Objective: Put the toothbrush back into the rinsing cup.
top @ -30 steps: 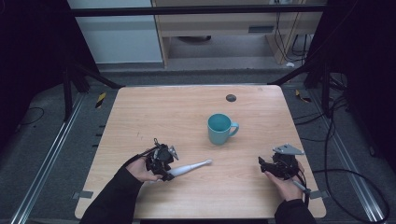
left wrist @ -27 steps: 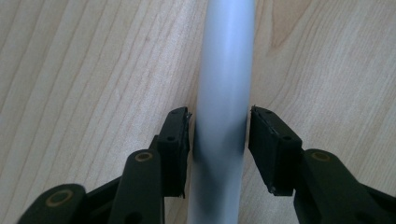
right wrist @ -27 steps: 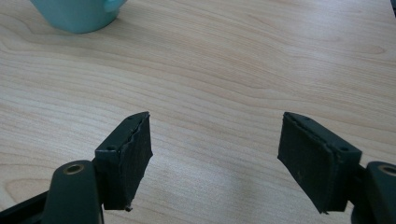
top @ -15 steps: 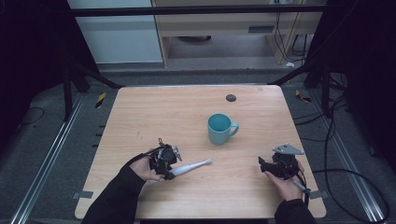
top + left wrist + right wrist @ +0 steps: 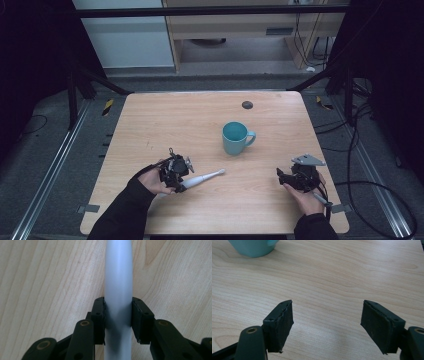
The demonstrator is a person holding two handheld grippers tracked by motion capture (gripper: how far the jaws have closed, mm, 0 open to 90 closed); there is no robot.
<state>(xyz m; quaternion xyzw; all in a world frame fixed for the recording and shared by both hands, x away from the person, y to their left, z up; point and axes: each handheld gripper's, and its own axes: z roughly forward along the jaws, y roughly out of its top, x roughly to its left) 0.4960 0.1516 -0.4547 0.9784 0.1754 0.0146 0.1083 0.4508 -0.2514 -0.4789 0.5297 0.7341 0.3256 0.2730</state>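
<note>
- Where the left claw [image 5: 118,315] meets its load, both black pads are pressed flat against the sides of a pale grey-white plastic electric toothbrush [image 5: 118,285]; clenched on the thick handle, which runs straight out along the jaw line.
- Grip sits on the fat end of the handle; judged sensible, since that is the heavy part and the slim neck is left free to be aimed.
- From the high view, left claw [image 5: 176,172] is low at the near-left of the light wooden table [image 5: 165,120], and the toothbrush [image 5: 202,178] lies nearly flat on or just above the boards, head pointing right, toward the table's middle. Whether it is lifted clear I cannot tell.
- Right claw [image 5: 327,325] is spread wide, nothing between the pads, bare wood grain beneath. High view puts it [image 5: 299,177] at the near-right, well apart from the toothbrush; judged to be idling in reserve.
- Teal ceramic mug with a side handle [image 5: 236,138] stands upright beyond and between the two claws, handle to the right. Interior looks empty, same teal inside.
- Small dark round disc [image 5: 247,105] lies farther back on the table, apart from the mug.
</note>
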